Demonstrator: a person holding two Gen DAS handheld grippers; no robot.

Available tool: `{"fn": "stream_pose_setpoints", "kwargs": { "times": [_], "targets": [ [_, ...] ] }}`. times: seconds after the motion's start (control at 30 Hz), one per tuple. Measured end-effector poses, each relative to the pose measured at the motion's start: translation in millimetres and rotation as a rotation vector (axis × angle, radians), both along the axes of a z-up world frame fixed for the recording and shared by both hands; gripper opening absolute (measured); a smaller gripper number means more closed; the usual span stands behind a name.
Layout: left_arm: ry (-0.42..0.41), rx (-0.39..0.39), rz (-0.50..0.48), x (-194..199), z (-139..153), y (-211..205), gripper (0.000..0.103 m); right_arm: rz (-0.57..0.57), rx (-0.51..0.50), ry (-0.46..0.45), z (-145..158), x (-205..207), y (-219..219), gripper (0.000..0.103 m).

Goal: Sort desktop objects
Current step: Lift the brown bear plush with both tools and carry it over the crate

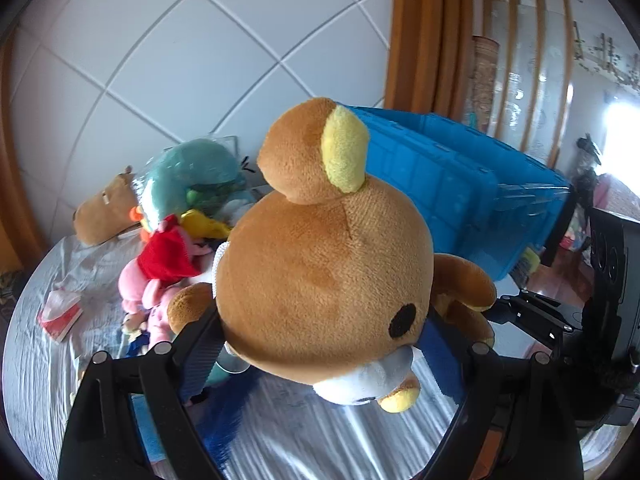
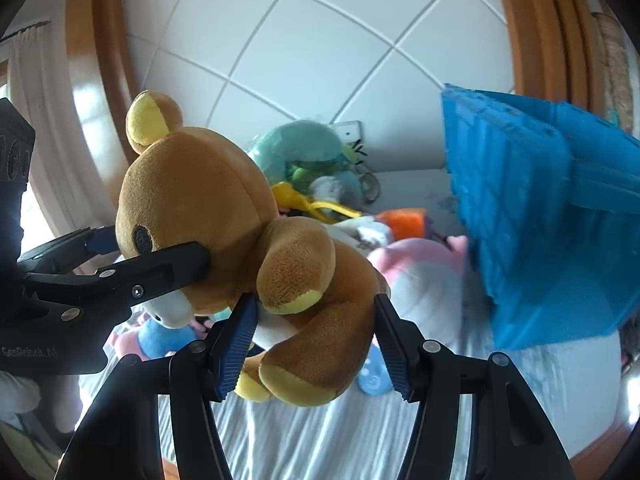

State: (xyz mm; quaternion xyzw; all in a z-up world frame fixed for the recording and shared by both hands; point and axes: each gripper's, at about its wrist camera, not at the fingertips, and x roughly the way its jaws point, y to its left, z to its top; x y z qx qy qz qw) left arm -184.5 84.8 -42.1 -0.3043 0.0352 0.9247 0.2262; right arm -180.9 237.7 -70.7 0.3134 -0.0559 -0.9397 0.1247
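- The blue crate (image 2: 532, 216) fills the right of the right wrist view and the upper right of the left wrist view (image 1: 460, 184); it stands tilted, its ribbed wall toward both cameras; its opening is turned away and hidden, so I cannot tell what it holds.
- The brown bear (image 2: 224, 220) hangs above the counter (image 2: 320, 432), left of the crate in the right wrist view; its long axis runs from the head at middle left down to the feet at lower centre; a move into the crate would, I judge, go up and to the right.
- The left gripper (image 1: 320, 344) pinches the bear (image 1: 320, 264) at the head; the right gripper (image 2: 316, 344) is spread around the body, its pads near the plush, though whether they press it I cannot tell; it is nearer the crate.
- The toy pile (image 1: 180, 220) lies behind the bear, half hidden; single toys are hard to make out.
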Motion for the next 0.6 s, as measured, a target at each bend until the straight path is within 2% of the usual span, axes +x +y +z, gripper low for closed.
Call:
{"fn": "stream_pose_setpoints", "kwargs": {
  "times": [0.3,0.6],
  "targets": [
    [0.040,0.008,-0.083,19.8,18.6,29.2,0.089,-0.079,0.006,0.040,18.3,28.7,23.5,0.058],
    [0.041,0.013,-0.170,39.2,22.2,67.7,0.089,-0.169,0.008,0.047,22.3,59.3,55.5,0.058]
  ]
}}
